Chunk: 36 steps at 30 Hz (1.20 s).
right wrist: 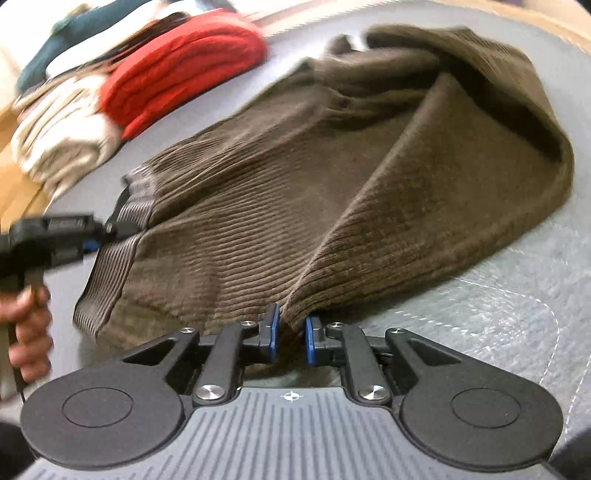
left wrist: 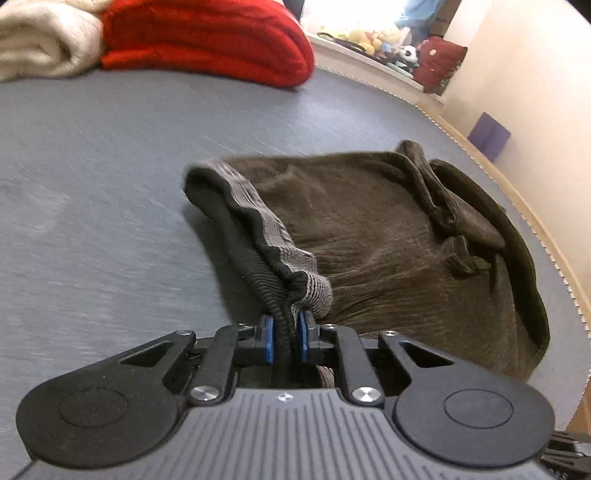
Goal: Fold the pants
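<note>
Brown corduroy pants (left wrist: 369, 240) lie crumpled on the grey surface (left wrist: 92, 184). Their grey-and-black elastic waistband (left wrist: 255, 229) runs down into my left gripper (left wrist: 287, 338), whose blue pads are shut on the bunched elastic. In the right wrist view the pants (right wrist: 295, 184) spread away from me, with one fold lifted into a ridge. The near end of that ridge sits pinched between the blue pads of my right gripper (right wrist: 291, 334), which is shut on it. At the left of that view, the left gripper (right wrist: 105, 236) grips the waistband (right wrist: 133, 206), held by a hand (right wrist: 29, 332).
A folded red knit (left wrist: 207, 40) and a folded cream knit (left wrist: 40, 44) sit at the far side of the surface, with a teal garment (right wrist: 74, 29) behind them. The surface's edge (left wrist: 535, 229) curves along the right, near a wall and a purple block (left wrist: 489, 134). Soft toys (left wrist: 373, 37) line a far ledge.
</note>
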{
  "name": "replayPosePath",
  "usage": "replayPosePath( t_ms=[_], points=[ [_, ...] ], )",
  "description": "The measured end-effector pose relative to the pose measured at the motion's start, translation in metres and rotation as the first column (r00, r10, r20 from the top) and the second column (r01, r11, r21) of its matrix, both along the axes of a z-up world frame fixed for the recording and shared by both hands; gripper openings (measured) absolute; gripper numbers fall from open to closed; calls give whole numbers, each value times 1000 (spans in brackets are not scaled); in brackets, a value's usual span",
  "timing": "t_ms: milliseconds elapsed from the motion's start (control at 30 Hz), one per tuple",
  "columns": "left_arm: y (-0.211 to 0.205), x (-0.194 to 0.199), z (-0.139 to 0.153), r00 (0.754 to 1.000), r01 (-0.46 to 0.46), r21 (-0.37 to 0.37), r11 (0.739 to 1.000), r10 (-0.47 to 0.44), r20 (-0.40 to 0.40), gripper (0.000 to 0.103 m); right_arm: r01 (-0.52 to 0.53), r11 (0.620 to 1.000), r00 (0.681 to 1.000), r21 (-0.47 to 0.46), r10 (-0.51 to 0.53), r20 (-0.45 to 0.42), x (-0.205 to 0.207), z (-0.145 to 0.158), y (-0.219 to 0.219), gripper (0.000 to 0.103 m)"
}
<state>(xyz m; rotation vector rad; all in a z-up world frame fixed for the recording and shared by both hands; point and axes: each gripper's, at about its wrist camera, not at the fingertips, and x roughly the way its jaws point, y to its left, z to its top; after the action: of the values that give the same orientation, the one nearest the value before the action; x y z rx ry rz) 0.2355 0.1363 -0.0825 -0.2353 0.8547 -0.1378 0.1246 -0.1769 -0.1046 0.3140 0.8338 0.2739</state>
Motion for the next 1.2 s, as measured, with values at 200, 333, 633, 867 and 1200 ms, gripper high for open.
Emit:
replayPosePath(
  t_ms=[200, 333, 633, 867, 1200],
  points=[
    [64, -41, 30, 986, -165, 153, 974, 167, -5, 0, -195, 979, 979, -51, 197, 45, -41, 33, 66, 14],
    [137, -81, 46, 956, -292, 22, 956, 292, -12, 0, -258, 964, 966, -66, 259, 10, -59, 40, 114, 3],
    [130, -113, 29, 984, -170, -219, 961, 178, 13, 46, -473, 848, 867, -239, 497, 48, -102, 49, 202, 0],
    [119, -92, -9, 989, -147, -307, 940, 142, -39, 46, -206, 971, 978, -126, 208, 9, -74, 44, 103, 9],
    [110, -45, -60, 993, -80, -344, 935, 46, -106, 50, 165, 976, 985, -145, -171, -32, -1, 36, -56, 46]
  ],
)
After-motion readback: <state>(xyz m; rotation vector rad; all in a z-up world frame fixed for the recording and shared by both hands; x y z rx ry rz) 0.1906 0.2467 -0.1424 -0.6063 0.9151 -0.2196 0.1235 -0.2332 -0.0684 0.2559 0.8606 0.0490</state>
